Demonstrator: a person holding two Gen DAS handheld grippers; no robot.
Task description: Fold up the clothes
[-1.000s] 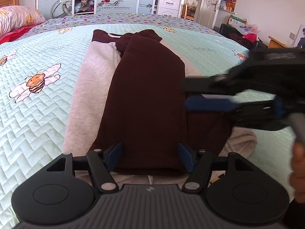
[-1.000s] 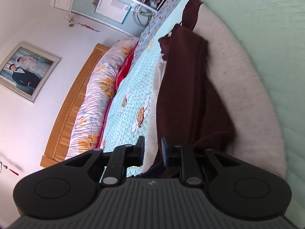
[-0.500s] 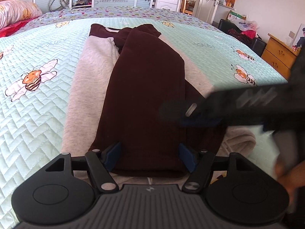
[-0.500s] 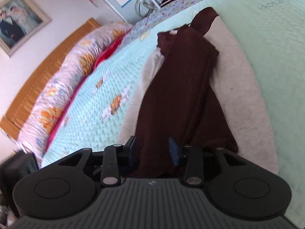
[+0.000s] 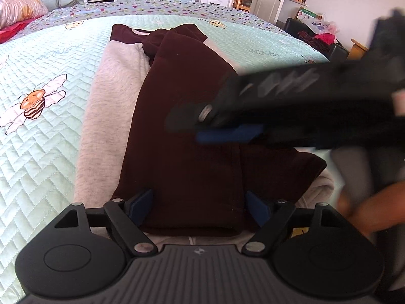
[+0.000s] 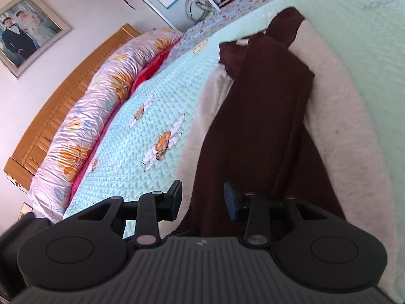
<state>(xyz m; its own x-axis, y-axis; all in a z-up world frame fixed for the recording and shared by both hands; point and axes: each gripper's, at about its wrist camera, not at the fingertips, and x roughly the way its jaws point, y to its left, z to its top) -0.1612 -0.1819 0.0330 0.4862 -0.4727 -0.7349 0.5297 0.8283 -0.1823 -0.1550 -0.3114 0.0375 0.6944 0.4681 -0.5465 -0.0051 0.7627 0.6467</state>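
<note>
A sweatshirt lies flat on the bed, its grey body [image 5: 111, 101] under maroon sleeves [image 5: 177, 81] folded lengthwise down the middle. My left gripper [image 5: 197, 205] sits at the near hem, its jaws opening wide. The maroon sleeve end lies between the blue pads [image 5: 140, 204], which do not press it. My right gripper [image 5: 202, 126] reaches in blurred from the right, over the maroon fabric. In its own view the right gripper [image 6: 202, 197] has its jaws apart above the maroon sleeve [image 6: 253, 126] and grey body [image 6: 341, 139], gripping nothing.
The mint quilt with bee prints [image 5: 38, 63] spreads around the garment. A rolled floral duvet [image 6: 101, 101] lies along the wooden headboard [image 6: 63, 88]. A hand [image 5: 374, 207] holds the right gripper. Bags and furniture [image 5: 316, 33] stand past the bed's far right corner.
The right gripper swept leftward over the garment and rolled toward upright, its jaws wider than a second ago. The left gripper stayed at the hem and its jaws spread wider.
</note>
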